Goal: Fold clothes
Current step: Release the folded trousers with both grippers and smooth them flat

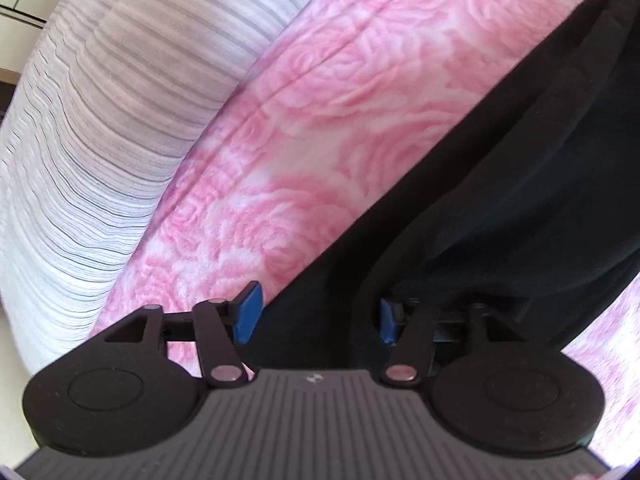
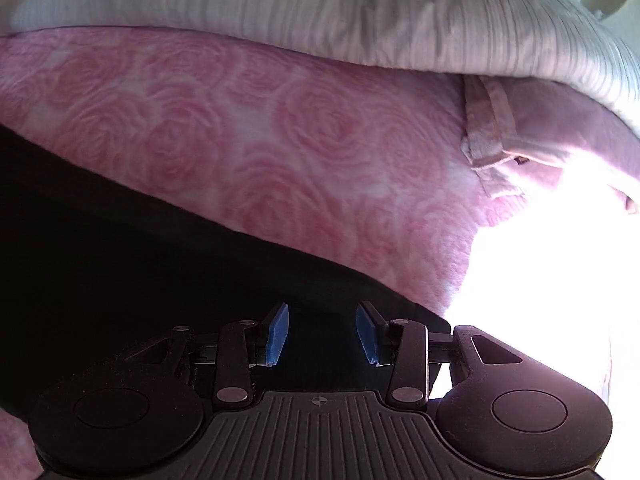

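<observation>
**Mia:** Where is the thing to fold?

**Ben:** It is a soft black cloth garment. It lies on a fluffy pink blanket with a rose pattern. In the left view it runs from the top right corner down to the tongs.

**Mia:** What are the left tongs doing?

**Ben:** The left gripper has its blue pads spread wide. The black cloth sits between them. A fold of it covers part of the right pad. I cannot tell if the pads touch it.

**Mia:** And the right tongs?

**Ben:** The right gripper is spread too, with black cloth under the gap. It pinches nothing.

**Mia:** What else is there?

**Ben:** A pale striped pillow lies on the far edge of the blanket. Near it is a folded pink cloth with a stitched hem. Bright light washes out the right side.
</observation>
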A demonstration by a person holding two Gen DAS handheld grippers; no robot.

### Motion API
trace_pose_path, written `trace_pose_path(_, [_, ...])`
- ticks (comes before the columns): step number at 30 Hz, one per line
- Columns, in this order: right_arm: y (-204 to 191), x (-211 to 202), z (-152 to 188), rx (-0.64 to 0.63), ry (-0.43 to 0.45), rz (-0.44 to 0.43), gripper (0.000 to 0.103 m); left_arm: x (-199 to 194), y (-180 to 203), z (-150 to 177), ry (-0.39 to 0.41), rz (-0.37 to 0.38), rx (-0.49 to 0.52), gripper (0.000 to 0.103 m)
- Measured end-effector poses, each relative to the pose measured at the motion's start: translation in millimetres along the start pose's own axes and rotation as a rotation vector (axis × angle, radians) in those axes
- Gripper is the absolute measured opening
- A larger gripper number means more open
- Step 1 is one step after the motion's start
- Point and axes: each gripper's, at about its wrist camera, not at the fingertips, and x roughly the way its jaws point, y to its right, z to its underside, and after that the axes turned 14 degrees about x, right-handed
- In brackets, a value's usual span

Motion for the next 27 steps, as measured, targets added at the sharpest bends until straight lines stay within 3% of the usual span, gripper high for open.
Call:
trace_pose_path(1, [-14.7, -5.0, 4.8, -0.014, 0.006, -0.002, 0.042, 1.0, -5.7, 5.0, 0.014, 0.01, 0.005, 0.068])
trace_pose_path(6, [-94.5, -24.1, 21.4, 0.001, -0.004, -0.033, 0.042, 5.9, -34.0, 30.2, 0.083, 0.061, 0.029, 0.069])
trace_pose_path(9, [-146.3, -30.2, 25.7, 0.013, -0.009, -0.068, 0.042, 8.9, -51.0, 45.3, 0.125, 0.091, 0.044, 0.074])
trace_pose_path(12, [-199.4, -31.9, 26.3, -0.008, -0.007, -0.109, 0.042, 11.8, -68.0, 60.5, 0.166, 0.121, 0.059, 0.073])
trace_pose_path(13, [-216.5, -31.2, 25.8, -0.017, -0.01, -0.122, 0.042, 12.8, -73.7, 65.5, 0.179, 0.13, 0.063, 0.067])
trace_pose_path(18, [-297.0, -35.5, 22.6, -0.14, -0.007, -0.192, 0.042, 14.1, -90.5, 99.8, 0.154, 0.048, 0.012, 0.062])
trace_pose_path(23, [-344.1, -43.9, 23.2, -0.258, 0.022, -0.235, 0.042, -1.5, -37.2, 130.7, 0.206, -0.103, 0.12, 0.062])
trace_pose_path(27, [-362.1, -43.8, 31.4, -0.26, 0.018, -0.263, 0.042, -0.2, 61.0, 145.2, 0.304, -0.161, 0.386, 0.063])
